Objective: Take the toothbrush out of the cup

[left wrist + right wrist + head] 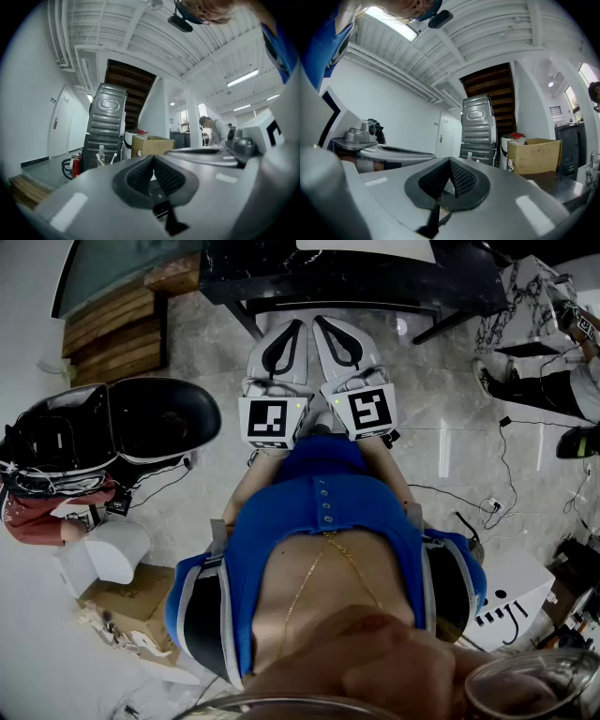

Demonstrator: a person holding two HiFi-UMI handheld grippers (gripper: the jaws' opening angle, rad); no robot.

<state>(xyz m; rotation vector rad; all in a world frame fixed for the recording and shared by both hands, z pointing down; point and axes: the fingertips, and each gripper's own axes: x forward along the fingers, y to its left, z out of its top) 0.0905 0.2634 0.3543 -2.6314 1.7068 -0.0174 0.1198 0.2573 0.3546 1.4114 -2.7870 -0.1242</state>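
Note:
Far ahead in the left gripper view, a clear cup [106, 160] holds a white toothbrush [114, 156], with a small water bottle [100, 153] beside it; the left jaw's rim hides their bases. The left gripper [153, 157] points toward them from a distance, jaws shut and empty. The right gripper [450, 162] is also shut on nothing, and the bottle [469, 155] peeks over its tip. In the head view both grippers, left [292, 326] and right [323, 322], are held side by side in front of the person's blue top. The cup does not show there.
A dark table [356, 277] stands ahead, with wooden planks [112, 329] to its left. A black and white machine [112, 427] and a cardboard box [131, 601] sit on the left floor, and cables [487, 507] trail on the right. A grey metal cabinet [105, 117] and a person [212, 129] are farther off.

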